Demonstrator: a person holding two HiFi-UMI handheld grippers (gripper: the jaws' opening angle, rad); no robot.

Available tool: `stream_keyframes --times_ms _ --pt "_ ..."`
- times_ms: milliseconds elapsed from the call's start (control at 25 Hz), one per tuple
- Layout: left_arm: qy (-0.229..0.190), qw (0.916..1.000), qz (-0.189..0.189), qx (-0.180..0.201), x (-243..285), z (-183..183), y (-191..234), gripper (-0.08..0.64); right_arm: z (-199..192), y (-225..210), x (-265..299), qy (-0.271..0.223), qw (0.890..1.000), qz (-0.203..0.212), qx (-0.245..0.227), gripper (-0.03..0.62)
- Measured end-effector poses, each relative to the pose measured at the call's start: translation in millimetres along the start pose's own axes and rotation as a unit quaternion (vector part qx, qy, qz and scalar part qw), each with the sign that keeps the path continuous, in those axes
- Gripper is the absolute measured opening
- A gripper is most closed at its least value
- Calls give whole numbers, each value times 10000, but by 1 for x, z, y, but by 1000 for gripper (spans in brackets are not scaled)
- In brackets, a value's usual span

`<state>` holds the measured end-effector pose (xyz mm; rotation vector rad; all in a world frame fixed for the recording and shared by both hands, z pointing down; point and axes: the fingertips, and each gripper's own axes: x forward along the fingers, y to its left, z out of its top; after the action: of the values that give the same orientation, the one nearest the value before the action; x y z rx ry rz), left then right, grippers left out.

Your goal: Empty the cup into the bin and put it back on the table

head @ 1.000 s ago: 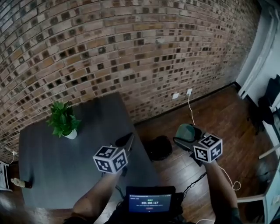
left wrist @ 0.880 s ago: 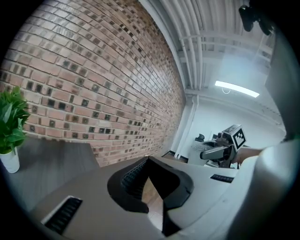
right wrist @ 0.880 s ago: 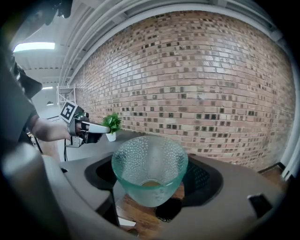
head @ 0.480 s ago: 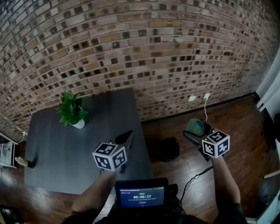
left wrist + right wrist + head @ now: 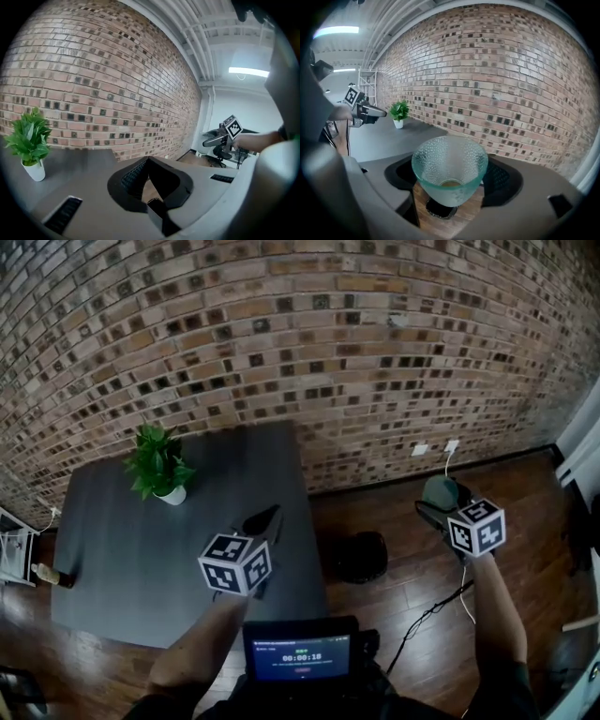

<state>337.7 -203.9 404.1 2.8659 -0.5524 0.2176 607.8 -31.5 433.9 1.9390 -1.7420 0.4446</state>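
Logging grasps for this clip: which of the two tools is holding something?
The right tool, out over the wood floor: its jaws are clamped on a pebbled green glass cup. The left tool, above the grey table, is shut on nothing.

Right tongs (image 5: 450, 182) gripping pebbled green cup (image 5: 450, 159), brick wall (image 5: 501, 79) behind

Small object (image 5: 47, 574) at table (image 5: 141, 549) edge blurred, perhaps bottle.
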Motion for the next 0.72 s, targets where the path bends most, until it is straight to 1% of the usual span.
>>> stream_keyframes --times_ms 80,160,240,400,520,720 --pt "-62 9999 25 -99 -2 2 5 -9 4 -6 5 124 9997 -57 -192 396" --pt "-161 9997 0 -198 -3 6 7 -6 6 -12 9 219 9993 -81 -287 396" --pt "-244 9995 24 -176 -3 10 10 -6 8 -17 14 286 9990 -117 -334 396" --pt "-243 9996 130 -115 -3 9 18 -6 12 -19 23 451 9975 -119 -522 396" --pt "-250 9996 50 -141 -1 13 21 -8 11 -22 30 633 9961 -86 -613 397" --pt "-234 9997 -32 -108 8 24 30 -6 2 -35 39 1059 9899 -247 -912 397"
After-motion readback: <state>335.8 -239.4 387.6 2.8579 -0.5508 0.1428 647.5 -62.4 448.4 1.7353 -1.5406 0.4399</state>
